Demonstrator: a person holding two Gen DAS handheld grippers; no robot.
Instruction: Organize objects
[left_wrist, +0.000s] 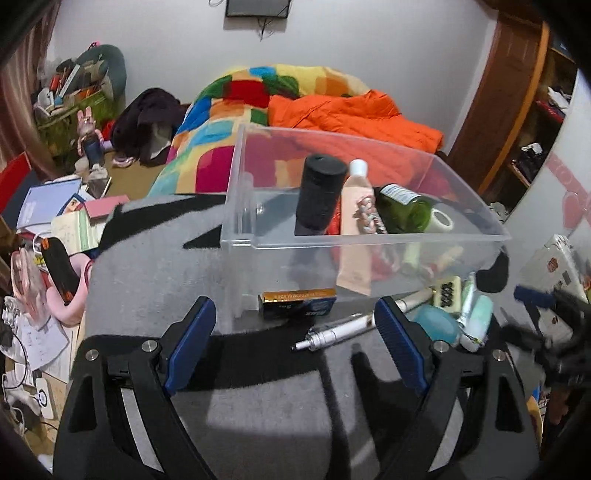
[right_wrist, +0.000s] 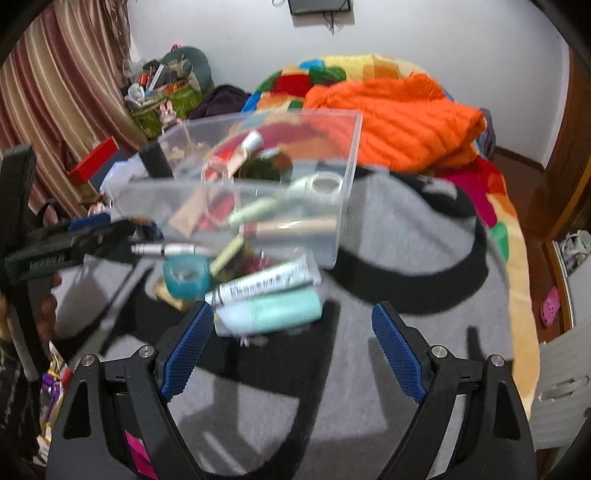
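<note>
Clear plastic storage bin (left_wrist: 369, 236) sits on a grey-and-black blanket (left_wrist: 155, 258) spread over the bed, and it already holds a black cylindrical container (left_wrist: 319, 192), a peach-coloured squeeze bottle with a white cap (left_wrist: 354, 221), a green glass bottle lying on its side (left_wrist: 404, 210) and a roll of white tape (left_wrist: 441, 220).

Loose items lie on the blanket just in front of the bin: a small black-and-gold box (left_wrist: 297, 303), a silver pen (left_wrist: 332, 334), a teal round tin (right_wrist: 186, 275), a white printed tube (right_wrist: 264, 282) and a mint-green tube (right_wrist: 269, 314).

Left gripper (left_wrist: 295, 325) hangs over the box and pen with its blue-padded fingers (left_wrist: 192, 343) spread wide and nothing between them. Right gripper (right_wrist: 291, 325) is likewise spread and empty, its fingers (right_wrist: 186, 349) just short of the mint-green tube.

The step in hand looks like the reach for the next loose item, partway through the sorting. For the right side, the next move would call for lowering over the mint-green tube so the fingers straddle it across its narrow width, then clenching. The left would need to settle over the pen or the box.

Printed writing runs along the gold band of the box and along the white tube, but neither can be read; the green bottle's label is also too small to make out.
</note>
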